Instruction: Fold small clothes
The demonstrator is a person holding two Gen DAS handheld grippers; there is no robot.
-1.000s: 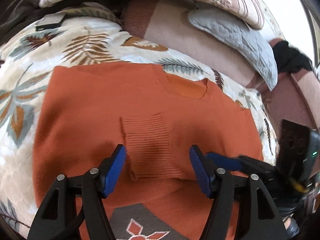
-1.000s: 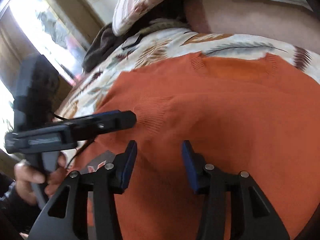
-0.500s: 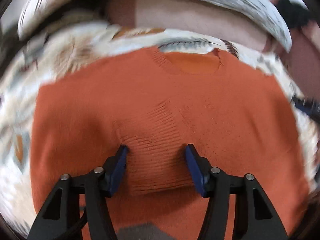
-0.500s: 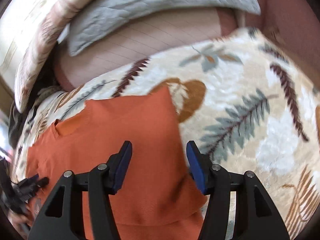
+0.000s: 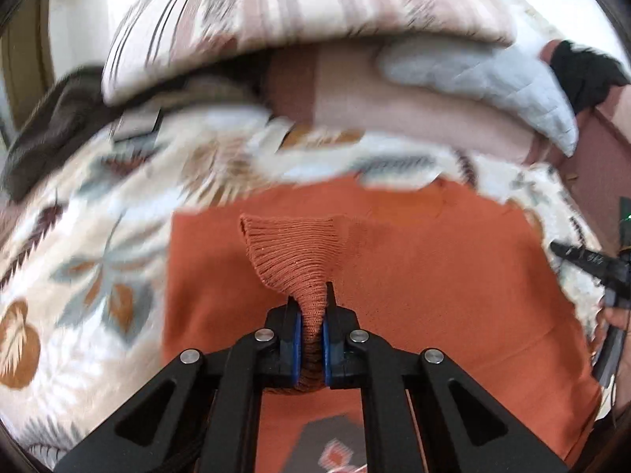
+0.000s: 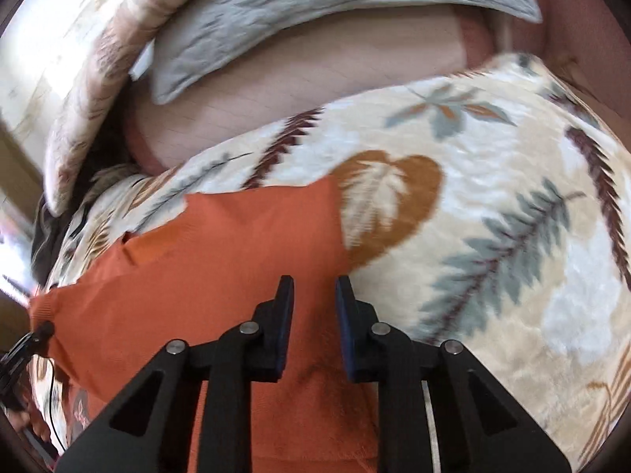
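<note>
An orange knit sweater (image 5: 426,276) lies flat on a leaf-patterned blanket (image 5: 90,276). My left gripper (image 5: 312,329) is shut on the sweater's ribbed sleeve cuff (image 5: 295,252) and lifts it off the body of the sweater. In the right wrist view the sweater (image 6: 205,276) shows with its right edge and shoulder corner. My right gripper (image 6: 314,315) is over that right edge, jaws narrowed but still apart, with nothing pinched between them.
A striped cushion (image 5: 299,12) and a grey quilted pillow (image 5: 493,79) lie at the back against a pink cushion (image 6: 299,90). A dark garment (image 5: 51,134) sits back left. The blanket (image 6: 512,236) spreads right of the sweater.
My left gripper has closed on the ribbed cuff and raised it. My right gripper has narrowed its jaws and settled at the sweater's right edge.
</note>
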